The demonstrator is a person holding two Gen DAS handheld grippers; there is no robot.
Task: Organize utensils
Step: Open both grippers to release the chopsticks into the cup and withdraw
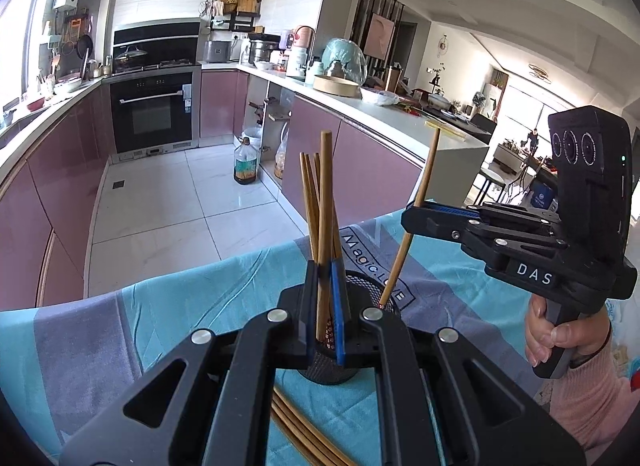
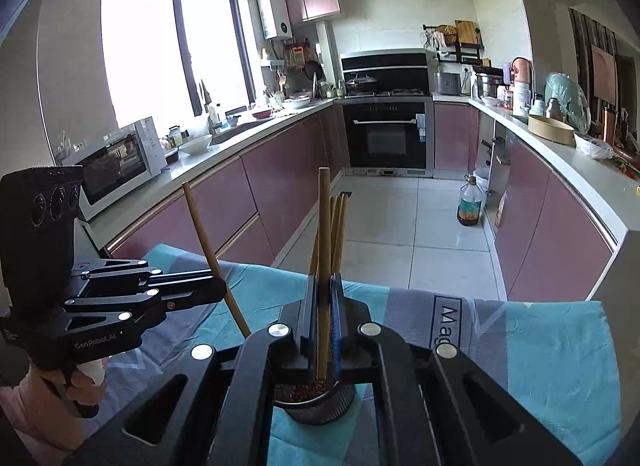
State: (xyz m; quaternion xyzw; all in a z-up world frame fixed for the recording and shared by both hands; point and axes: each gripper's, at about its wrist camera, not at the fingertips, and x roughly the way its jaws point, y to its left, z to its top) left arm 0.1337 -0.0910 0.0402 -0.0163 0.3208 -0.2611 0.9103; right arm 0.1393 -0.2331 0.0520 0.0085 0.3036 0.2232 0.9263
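Left wrist view: the left gripper (image 1: 325, 298) has its fingers clenched on one chopstick (image 1: 326, 201), standing nearly upright right over the mesh holder (image 1: 362, 286) on the tabletop (image 1: 140, 330). The right gripper (image 1: 414, 211) pinches another chopstick (image 1: 412, 225), tilted, tip at the holder's rim.

Right wrist view: same deal mirrored, its stick (image 2: 323, 266) upright above the holder (image 2: 320, 406). Both arms look equally near, I'd say straight down.
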